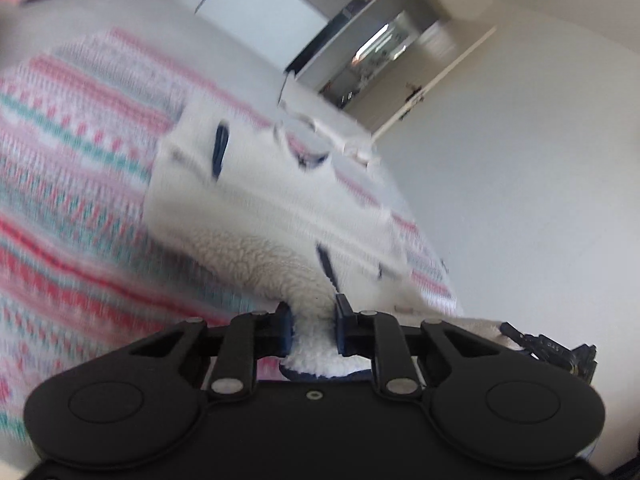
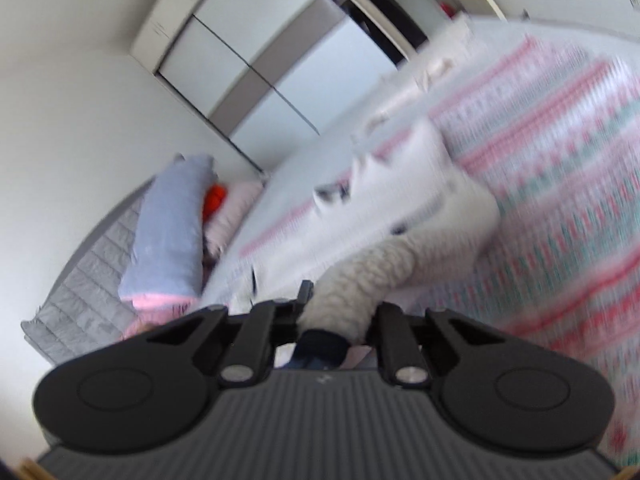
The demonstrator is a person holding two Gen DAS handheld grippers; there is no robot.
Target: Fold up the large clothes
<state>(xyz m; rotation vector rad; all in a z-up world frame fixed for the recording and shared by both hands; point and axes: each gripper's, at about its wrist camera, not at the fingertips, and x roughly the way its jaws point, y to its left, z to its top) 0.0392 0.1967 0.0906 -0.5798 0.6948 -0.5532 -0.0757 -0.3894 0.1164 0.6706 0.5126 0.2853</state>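
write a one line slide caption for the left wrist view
Left gripper clamped on a white fleece jacket above a striped bedspread.

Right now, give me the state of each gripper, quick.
Left gripper: shut on the white fleece jacket.
Right gripper: shut on the same jacket, at a dark-edged end.

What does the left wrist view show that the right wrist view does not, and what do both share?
Only the left wrist view shows an open doorway, and the left gripper shut on the white fleece garment. Only the right wrist view shows a blue-grey pillow, an orange item beside it, a grey quilted cover, and the right gripper shut on the garment's sleeve end. Both show the fleece garment lying on the striped pink and teal blanket.
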